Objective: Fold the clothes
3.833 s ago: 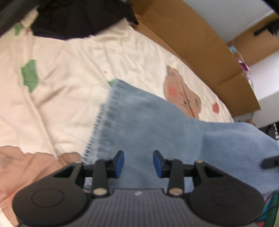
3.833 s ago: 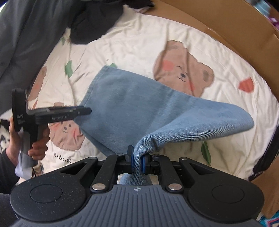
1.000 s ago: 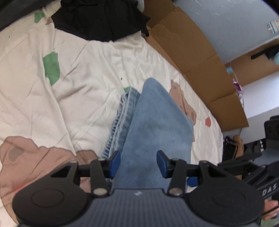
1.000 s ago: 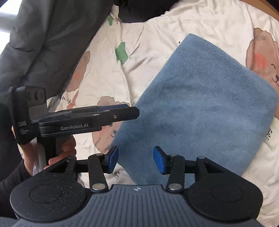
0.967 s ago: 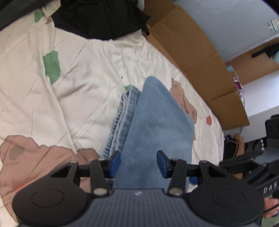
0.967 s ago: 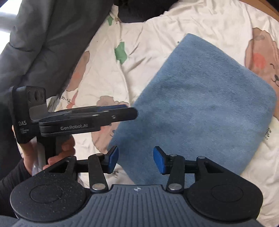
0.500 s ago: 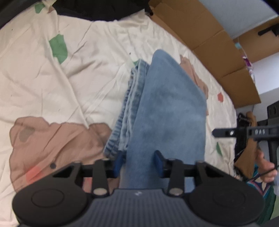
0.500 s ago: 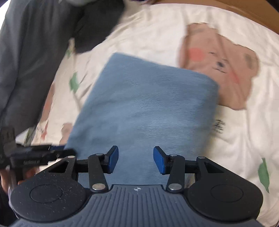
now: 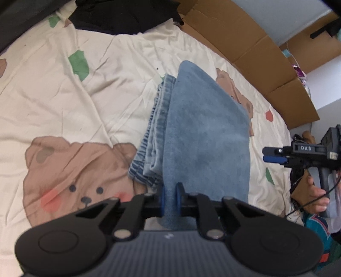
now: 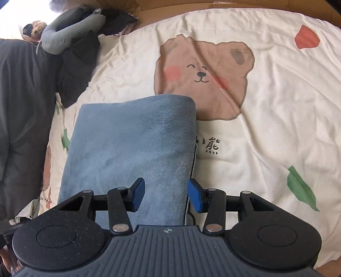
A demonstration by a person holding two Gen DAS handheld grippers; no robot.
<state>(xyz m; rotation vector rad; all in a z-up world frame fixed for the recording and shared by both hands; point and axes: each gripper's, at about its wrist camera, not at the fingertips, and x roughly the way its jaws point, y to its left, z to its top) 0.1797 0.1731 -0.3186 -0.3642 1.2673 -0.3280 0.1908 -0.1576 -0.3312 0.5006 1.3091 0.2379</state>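
Observation:
Folded light-blue jeans (image 9: pixel 204 136) lie on the bear-print bed sheet (image 9: pixel 64 102), with stacked hems showing along their left side. My left gripper (image 9: pixel 170 196) is at the near edge of the top layer; its jaws are closing and the blue pads pinch the denim between them. In the right wrist view the jeans (image 10: pixel 132 144) reach under my right gripper (image 10: pixel 166 195), which is open above their near right part, with no cloth pinched. That right gripper (image 9: pixel 265 155) also shows at the far right of the left wrist view, held in a hand.
Black clothes (image 9: pixel 119 15) lie at the head of the sheet, with cardboard panels (image 9: pixel 245 49) along its far side. Dark grey fabric (image 10: pixel 23 106) and a grey garment (image 10: pixel 70 36) border the sheet on the left. Bare sheet (image 10: pixel 266 119) lies right of the jeans.
The left jaws have narrowed from wide apart to pinching the jeans' near edge. The right gripper has swung from the jeans' left side to their right side, still open.

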